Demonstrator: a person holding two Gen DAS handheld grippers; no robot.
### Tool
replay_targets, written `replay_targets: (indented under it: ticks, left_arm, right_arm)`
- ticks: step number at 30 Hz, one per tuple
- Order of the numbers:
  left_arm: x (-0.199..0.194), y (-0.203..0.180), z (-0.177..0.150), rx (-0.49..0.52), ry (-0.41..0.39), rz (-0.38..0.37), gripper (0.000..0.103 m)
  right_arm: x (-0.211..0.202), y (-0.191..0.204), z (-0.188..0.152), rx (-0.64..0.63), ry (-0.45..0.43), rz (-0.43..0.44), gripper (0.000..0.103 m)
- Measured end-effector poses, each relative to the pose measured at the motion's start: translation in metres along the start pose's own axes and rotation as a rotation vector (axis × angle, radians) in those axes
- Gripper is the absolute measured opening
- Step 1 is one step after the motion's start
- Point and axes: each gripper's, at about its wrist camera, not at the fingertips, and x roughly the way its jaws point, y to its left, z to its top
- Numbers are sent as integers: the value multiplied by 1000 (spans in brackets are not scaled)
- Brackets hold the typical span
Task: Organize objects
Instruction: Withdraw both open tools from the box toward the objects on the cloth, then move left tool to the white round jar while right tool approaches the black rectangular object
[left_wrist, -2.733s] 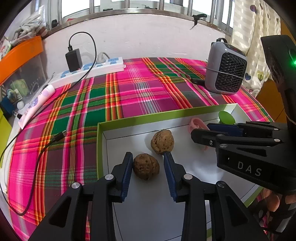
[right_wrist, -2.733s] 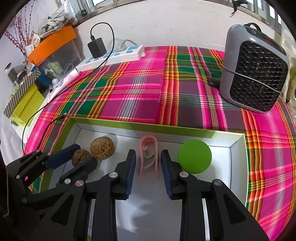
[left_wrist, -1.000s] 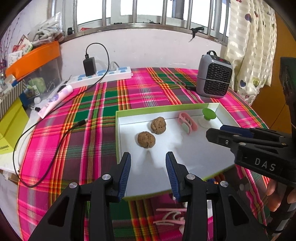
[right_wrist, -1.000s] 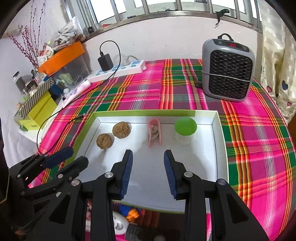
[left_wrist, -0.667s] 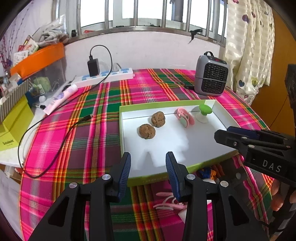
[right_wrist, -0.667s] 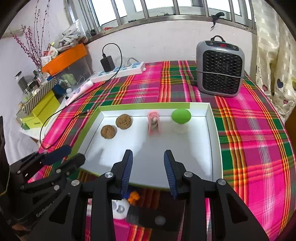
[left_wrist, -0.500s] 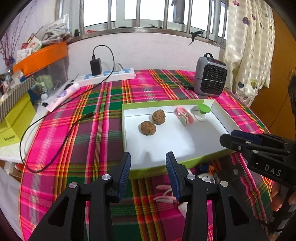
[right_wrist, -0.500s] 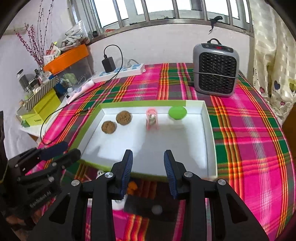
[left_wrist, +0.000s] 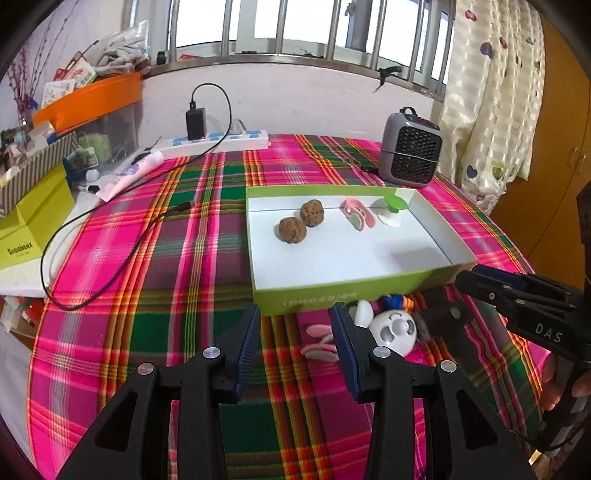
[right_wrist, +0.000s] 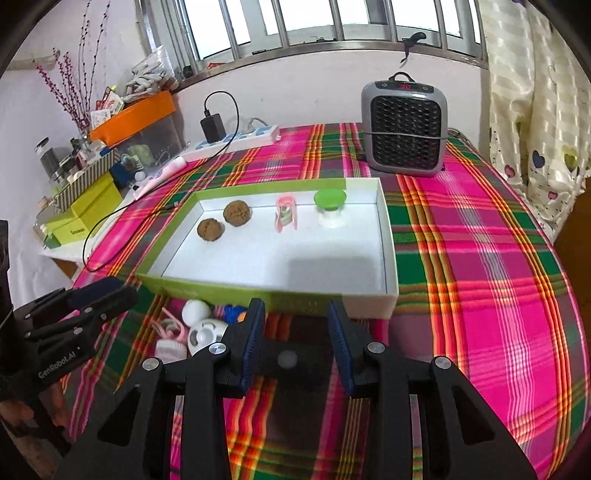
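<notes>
Between the near wall of the green-sided tray (right_wrist: 280, 295) and the two tools lies the clutter not yet sorted: a white round toy (left_wrist: 393, 330), a pink clip (left_wrist: 317, 349), a blue-and-orange tangle (left_wrist: 397, 301) and a dark flat piece (right_wrist: 291, 360) whose identity I cannot make out. Inside the tray sit two walnuts (right_wrist: 210, 229), a pink clip (right_wrist: 285, 216) and a green-topped suction cup (right_wrist: 330, 206), all along the far side.

Both tools are empty, jaws partly apart: the left tool (left_wrist: 295, 332) hangs over the plaid worktop (left_wrist: 147, 258) just beside the pink clip, the right tool (right_wrist: 296, 338) above the dark piece.

The risks come from crowding. The loose items touch or overlap, so closing on one may drag or flick its neighbour, and the round toy would likely roll off toward the worktop's edge. A thin clip lying flat on cloth is hard to get under; the pads may pinch the tablecloth instead. Both tools work the same small patch and could collide, and a low approach could knock the light tray, scattering the walnuts.
</notes>
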Motion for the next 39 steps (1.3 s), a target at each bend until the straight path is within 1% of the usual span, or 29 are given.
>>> replay_targets:
  ticks: [7, 12, 17, 20, 28, 32, 36, 39]
  left_arm:
    - [-2, -3, -8, -4, 12, -22, 39]
    - [-1, -9, -13, -10, 27, -69, 40]
    - [3, -20, -18, 6, 50, -109, 41]
    - [7, -25, -22, 9, 67, -124, 41]
    - [15, -34, -25, 14, 93, -141, 41]
    - [20, -33, -27, 10, 109, -131, 41]
    - [20, -30, -28, -2, 111, -132, 41]
    - [22, -28, -29, -6, 116, -130, 41]
  right_arm:
    - [-1, -6, -11, -1, 9, -11, 37]
    - [1, -11, -17, 6, 20, -11, 37]
    - [0, -14, -19, 14, 21, -4, 37]
    - [3, -14, -20, 10, 29, -2, 37]
    - [6, -17, -21, 21, 40, 9, 37]
    - [6, -17, -21, 20, 45, 14, 40]
    - [6, -15, -23, 14, 48, 26, 40]
    - [6, -14, -25, 24, 64, 64, 40]
